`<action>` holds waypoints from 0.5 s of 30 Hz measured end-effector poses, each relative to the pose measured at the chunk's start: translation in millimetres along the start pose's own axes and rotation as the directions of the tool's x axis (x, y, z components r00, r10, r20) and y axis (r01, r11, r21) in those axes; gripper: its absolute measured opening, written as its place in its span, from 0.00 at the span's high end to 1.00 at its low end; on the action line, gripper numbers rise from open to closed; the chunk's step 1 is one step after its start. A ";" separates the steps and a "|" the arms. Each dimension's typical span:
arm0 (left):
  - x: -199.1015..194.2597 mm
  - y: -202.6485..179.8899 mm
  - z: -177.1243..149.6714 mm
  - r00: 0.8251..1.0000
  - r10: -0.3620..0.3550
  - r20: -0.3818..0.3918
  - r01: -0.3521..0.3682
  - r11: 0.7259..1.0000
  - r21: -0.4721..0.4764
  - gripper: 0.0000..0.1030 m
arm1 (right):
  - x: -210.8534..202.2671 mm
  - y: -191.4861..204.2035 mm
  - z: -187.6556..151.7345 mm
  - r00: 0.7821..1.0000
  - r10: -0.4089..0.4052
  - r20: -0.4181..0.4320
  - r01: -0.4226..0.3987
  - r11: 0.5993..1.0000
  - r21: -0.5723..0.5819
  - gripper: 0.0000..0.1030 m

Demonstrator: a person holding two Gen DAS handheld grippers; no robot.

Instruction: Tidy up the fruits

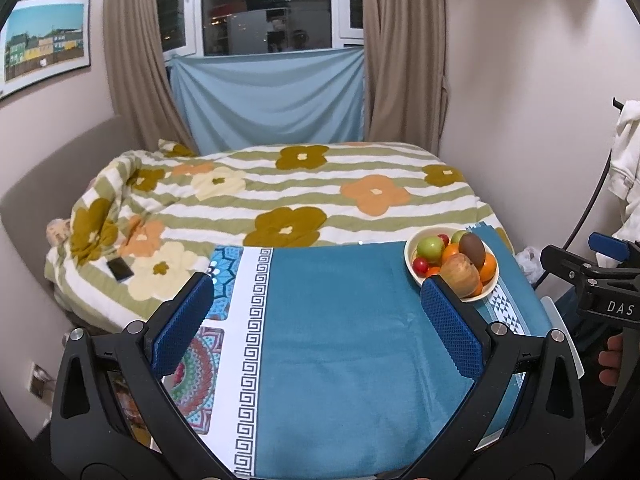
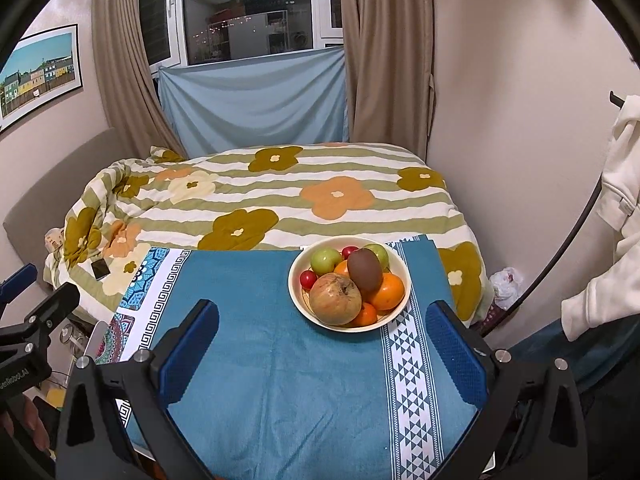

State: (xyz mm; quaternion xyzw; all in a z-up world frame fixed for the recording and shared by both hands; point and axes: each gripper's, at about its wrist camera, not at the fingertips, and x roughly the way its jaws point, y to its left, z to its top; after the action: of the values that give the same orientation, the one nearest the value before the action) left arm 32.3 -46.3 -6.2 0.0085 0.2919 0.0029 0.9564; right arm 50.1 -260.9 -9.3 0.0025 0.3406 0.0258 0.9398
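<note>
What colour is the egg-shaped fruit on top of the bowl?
Brown. The egg-shaped fruit shows best in the right wrist view, atop the bowl.

A cream round bowl (image 2: 394,312) sits near the far right corner of the teal cloth-covered table (image 2: 256,360), touching its white patterned stripe (image 2: 412,384). It holds a large russet apple (image 2: 335,298), a brown egg-shaped fruit (image 2: 364,269), oranges (image 2: 387,290), green apples (image 2: 326,261) and small red fruits (image 2: 308,279). The right gripper (image 2: 324,350) hovers wide apart, empty, above the near edge.

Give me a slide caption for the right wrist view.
Open right gripper hovers over a blue cloth, facing a cream bowl piled with mixed fruit.
</note>
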 end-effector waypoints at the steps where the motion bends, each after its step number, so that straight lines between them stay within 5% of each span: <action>1: 0.3 0.0 -0.2 1.000 0.000 -0.001 0.000 1.000 0.000 0.00 | -0.1 0.1 0.0 1.000 0.000 0.000 0.000 1.000 0.000 0.00; 15: 0.3 3.1 -1.4 1.000 -0.007 -0.004 0.007 1.000 -0.005 0.00 | 0.3 0.0 1.1 1.000 0.001 0.000 -0.001 1.000 -0.001 0.00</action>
State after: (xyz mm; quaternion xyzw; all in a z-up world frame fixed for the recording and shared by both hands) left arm 31.7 -43.1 -7.5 0.0051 0.2937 0.0001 0.9559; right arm 51.0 -260.9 -8.6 0.0021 0.3406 0.0263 0.9398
